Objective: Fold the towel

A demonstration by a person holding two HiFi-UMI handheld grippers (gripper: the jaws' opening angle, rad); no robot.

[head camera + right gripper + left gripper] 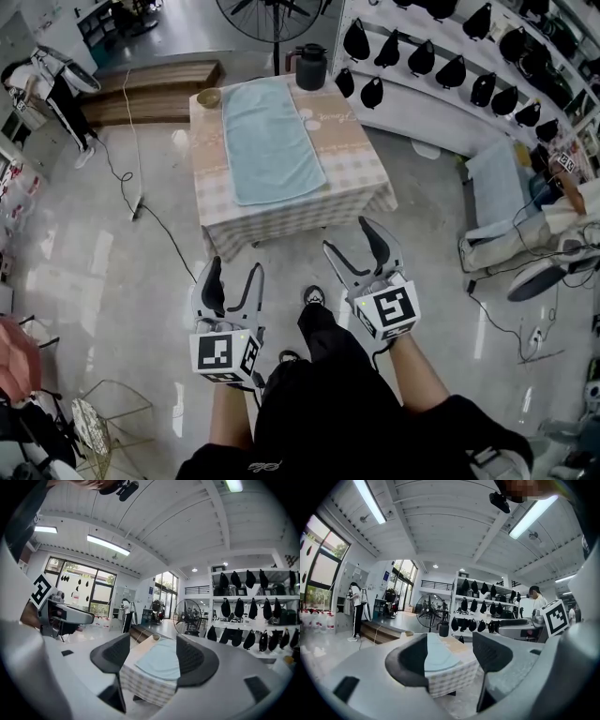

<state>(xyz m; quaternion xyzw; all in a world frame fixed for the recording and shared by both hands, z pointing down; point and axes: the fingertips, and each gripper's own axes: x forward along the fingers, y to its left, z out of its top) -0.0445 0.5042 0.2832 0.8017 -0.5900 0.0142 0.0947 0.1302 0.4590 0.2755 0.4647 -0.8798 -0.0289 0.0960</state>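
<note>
You stand short of the square table in a beige checked cloth [361,173], with open floor between you and its near edge. The left gripper [234,268] and right gripper [347,235] hang over that floor, both with jaws spread wide and gripping nothing.

The pale blue rectangular towel [268,141] lies flat and unfolded on the table's left half. Its long axis runs from the far edge almost to the near edge, angled slightly rightward as it nears you.

A small tan bowl [208,97] sits at the far left corner, just beside the towel. A dark lidded jug [310,66] stands at the far edge, right of the towel's far end. The cloth to the towel's right is bare.

A black cable [155,220] trails across the floor left of the table, and a white shelf of black bags [450,70] runs along the right.
</note>
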